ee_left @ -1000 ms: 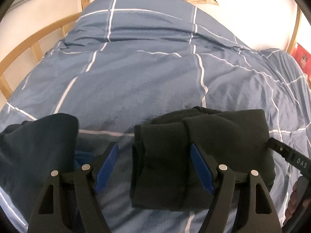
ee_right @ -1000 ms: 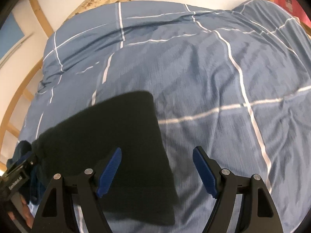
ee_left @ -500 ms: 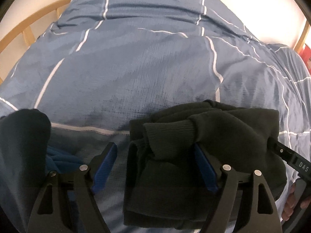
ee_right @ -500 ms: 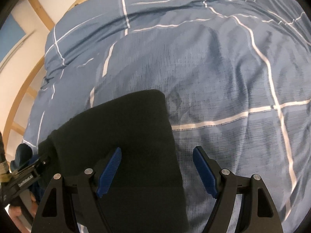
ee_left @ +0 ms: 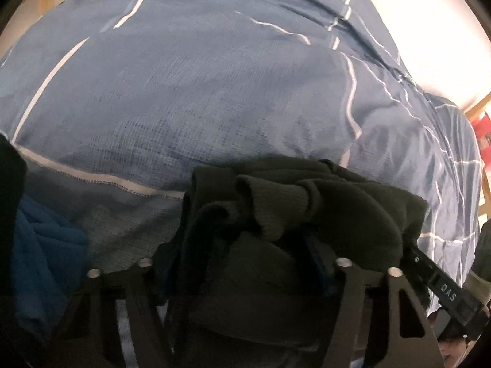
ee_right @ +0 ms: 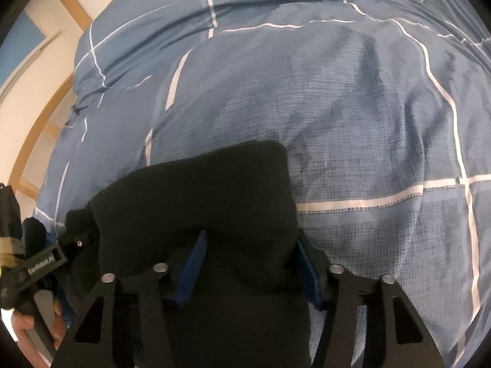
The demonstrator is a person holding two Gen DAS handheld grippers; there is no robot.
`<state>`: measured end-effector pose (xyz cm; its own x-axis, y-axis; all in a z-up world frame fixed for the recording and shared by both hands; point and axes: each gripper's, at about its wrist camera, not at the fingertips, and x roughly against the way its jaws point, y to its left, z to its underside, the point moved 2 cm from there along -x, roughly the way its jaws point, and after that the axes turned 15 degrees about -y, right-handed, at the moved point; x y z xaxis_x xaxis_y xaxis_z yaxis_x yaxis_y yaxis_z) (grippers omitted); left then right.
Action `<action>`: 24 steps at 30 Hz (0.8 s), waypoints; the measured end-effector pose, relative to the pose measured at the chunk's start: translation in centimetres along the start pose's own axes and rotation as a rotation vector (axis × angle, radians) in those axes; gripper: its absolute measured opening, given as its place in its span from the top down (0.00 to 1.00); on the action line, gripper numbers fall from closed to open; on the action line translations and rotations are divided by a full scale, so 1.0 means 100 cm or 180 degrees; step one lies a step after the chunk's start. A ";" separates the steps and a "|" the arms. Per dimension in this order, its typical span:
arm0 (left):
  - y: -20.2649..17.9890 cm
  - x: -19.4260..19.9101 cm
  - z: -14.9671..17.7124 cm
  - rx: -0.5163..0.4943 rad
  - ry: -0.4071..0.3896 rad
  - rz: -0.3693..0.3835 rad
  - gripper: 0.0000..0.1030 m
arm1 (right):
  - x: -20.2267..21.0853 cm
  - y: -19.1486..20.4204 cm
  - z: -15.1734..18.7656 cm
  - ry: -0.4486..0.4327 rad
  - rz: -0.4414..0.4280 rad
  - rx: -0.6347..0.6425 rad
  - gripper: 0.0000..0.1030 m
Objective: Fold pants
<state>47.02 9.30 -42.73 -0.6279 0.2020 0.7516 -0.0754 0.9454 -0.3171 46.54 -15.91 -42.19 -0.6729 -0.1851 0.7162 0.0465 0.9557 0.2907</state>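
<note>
The dark folded pants (ee_left: 307,214) lie on the blue checked duvet (ee_left: 214,92). In the left wrist view their ribbed cuff end bunches up between the fingers of my left gripper (ee_left: 242,260), whose jaws stand wide with cloth pushed in between. In the right wrist view the smooth folded end of the pants (ee_right: 199,199) fills the gap of my right gripper (ee_right: 248,263), its blue pads (ee_right: 193,263) wide apart around the fold. The left gripper's body shows at the left edge there (ee_right: 40,263).
The duvet (ee_right: 353,107) covers the whole bed. A wooden bed frame (ee_right: 40,128) runs along the left, by a white wall. Other blue and dark garments (ee_left: 40,245) lie at the left. A red object (ee_left: 481,128) is at the far right.
Both grippers have moved forward and down onto the pants; the cloth now fills the gaps between the fingers. The jaws have stayed wide.
</note>
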 end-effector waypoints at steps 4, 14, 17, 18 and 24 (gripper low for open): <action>-0.009 0.018 -0.006 -0.0180 -0.0057 0.0062 0.63 | 0.016 0.005 -0.004 -0.0060 0.0039 0.0015 0.72; -0.017 0.074 -0.019 -0.0179 -0.0197 0.0340 0.73 | 0.083 0.027 -0.015 -0.0352 0.0263 0.0102 0.79; -0.023 0.102 -0.024 -0.0238 -0.0319 0.0427 0.73 | 0.111 0.034 -0.020 -0.0451 0.0285 0.0134 0.79; -0.025 0.112 -0.027 -0.0258 -0.0356 0.0460 0.73 | 0.119 0.037 -0.023 -0.0475 0.0289 0.0129 0.79; -0.019 0.179 -0.047 -0.0318 -0.0523 0.0548 0.73 | 0.176 0.065 -0.038 -0.0598 0.0272 0.0121 0.79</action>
<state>39.52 12.33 -25.97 -0.7429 0.3256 0.5849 0.1153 0.9229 -0.3673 37.80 -13.87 -25.26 -0.7937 -0.0604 0.6053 0.0838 0.9747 0.2071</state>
